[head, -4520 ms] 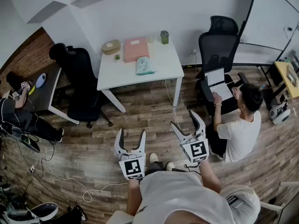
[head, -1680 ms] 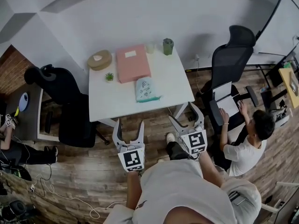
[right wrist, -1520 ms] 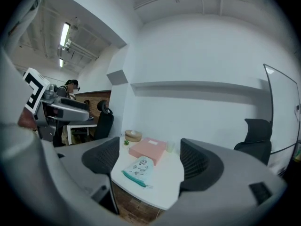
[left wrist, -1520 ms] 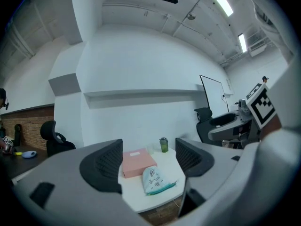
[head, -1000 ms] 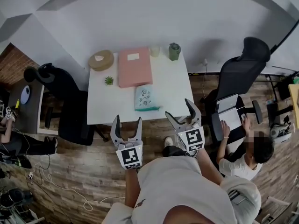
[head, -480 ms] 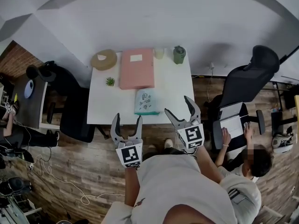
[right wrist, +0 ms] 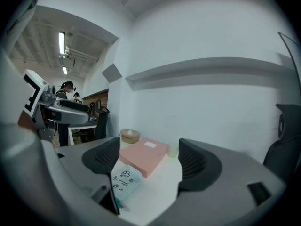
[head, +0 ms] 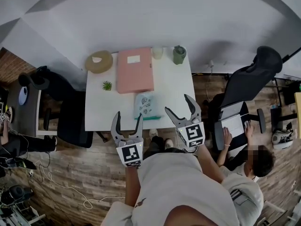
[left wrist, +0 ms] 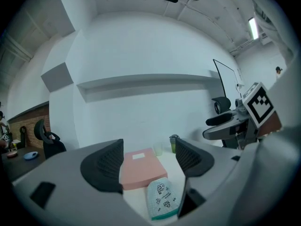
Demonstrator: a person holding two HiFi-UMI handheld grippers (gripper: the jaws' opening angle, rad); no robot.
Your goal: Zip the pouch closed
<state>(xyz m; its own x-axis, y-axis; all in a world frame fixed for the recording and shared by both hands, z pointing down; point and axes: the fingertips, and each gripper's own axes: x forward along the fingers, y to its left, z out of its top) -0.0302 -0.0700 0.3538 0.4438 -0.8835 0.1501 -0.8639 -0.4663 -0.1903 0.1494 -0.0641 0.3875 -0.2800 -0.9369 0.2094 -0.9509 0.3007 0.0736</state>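
A pale mint pouch (head: 146, 105) with small printed figures and a green bottom edge lies at the near edge of a white table (head: 167, 91). The left gripper view shows the pouch (left wrist: 162, 198) low between the jaws, and the right gripper view has the pouch (right wrist: 124, 181) at lower left. My left gripper (head: 127, 123) hovers open just short of the table's near edge, left of the pouch. To the pouch's right, my right gripper (head: 180, 106) stands open over the table's near right corner. Neither touches the pouch.
A pink box (head: 135, 70) lies behind the pouch. A tan round container (head: 99, 61), a small plant (head: 107, 85), a pale cup (head: 157, 52) and a green cup (head: 179, 54) sit further back. Black chairs (head: 66, 112) flank the table. A seated person (head: 249, 161) works at right.
Over the frames I have walked up to the table. The table and pouch have come nearer, and both grippers now reach its near edge, still open.
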